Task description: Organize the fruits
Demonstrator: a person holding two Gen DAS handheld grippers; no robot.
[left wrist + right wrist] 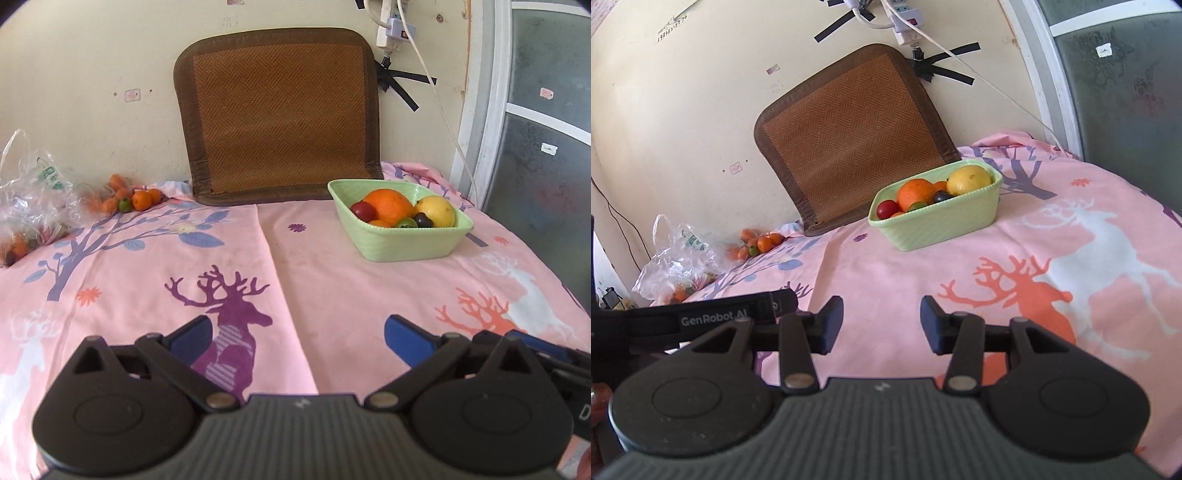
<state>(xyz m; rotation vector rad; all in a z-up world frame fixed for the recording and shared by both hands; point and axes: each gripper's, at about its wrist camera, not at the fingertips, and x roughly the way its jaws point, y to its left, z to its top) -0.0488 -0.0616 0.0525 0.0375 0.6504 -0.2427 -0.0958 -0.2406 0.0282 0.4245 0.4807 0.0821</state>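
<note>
A light green basket stands on the pink cloth at the back right. It holds a large orange, a yellow lemon, a red fruit, a dark plum and a small green fruit. A pile of small oranges with one green fruit lies at the back left by the wall. My left gripper is open and empty over the cloth. My right gripper is open and empty, well short of the basket.
A clear plastic bag with more fruit lies at the far left. A brown woven mat leans on the wall behind. A white cable hangs down at the right. The left gripper's body shows beside my right one.
</note>
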